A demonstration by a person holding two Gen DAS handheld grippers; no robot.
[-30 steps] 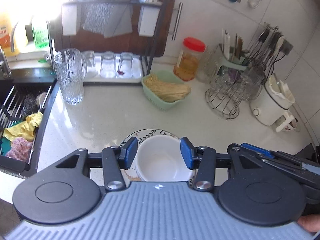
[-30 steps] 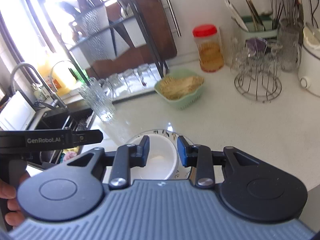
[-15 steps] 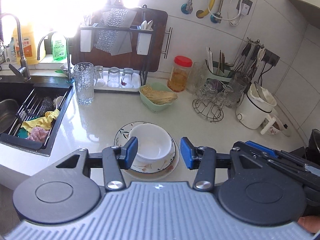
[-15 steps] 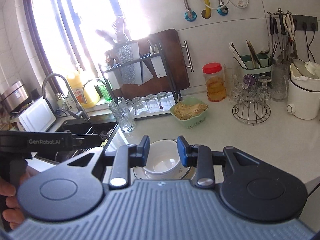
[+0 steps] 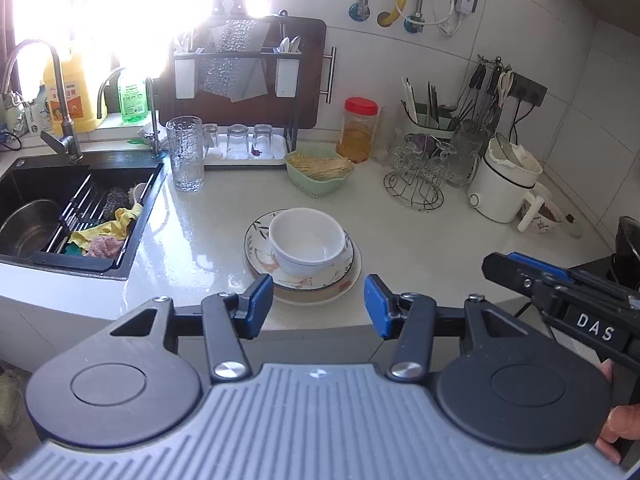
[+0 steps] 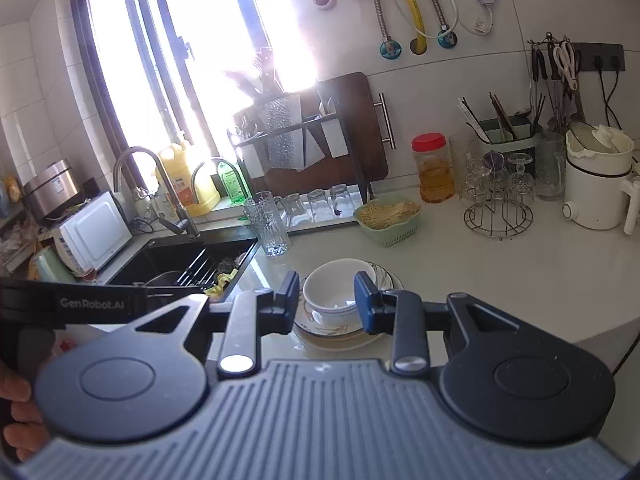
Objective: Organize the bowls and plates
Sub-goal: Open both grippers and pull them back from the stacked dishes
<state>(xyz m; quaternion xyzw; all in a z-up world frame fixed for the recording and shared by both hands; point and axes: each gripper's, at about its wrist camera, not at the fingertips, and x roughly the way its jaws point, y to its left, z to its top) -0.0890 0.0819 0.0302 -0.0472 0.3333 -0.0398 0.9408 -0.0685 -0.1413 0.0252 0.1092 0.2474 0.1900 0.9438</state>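
Pale glossy stone counter point(image 5: 400, 240) lies ahead of my left gripper point(image 5: 319, 306) and right gripper point(image 6: 327, 301), both wide and empty; round white ceramic bowl point(image 5: 307, 245) nests on the floral plate stack point(image 5: 344, 276) just beyond, presumably gathered for one lift

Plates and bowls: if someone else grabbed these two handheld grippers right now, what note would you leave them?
Left gripper: jaws open, holding nothing, held back from the stack.
Right gripper: jaws open, empty, also short of it.
White bowls sit nested on the plates, stacked near the front edge of the counter.
Done: bowls and plates gathered into one pile.
Left: possibly nothing; I can't tell whether the pile should go elsewhere.
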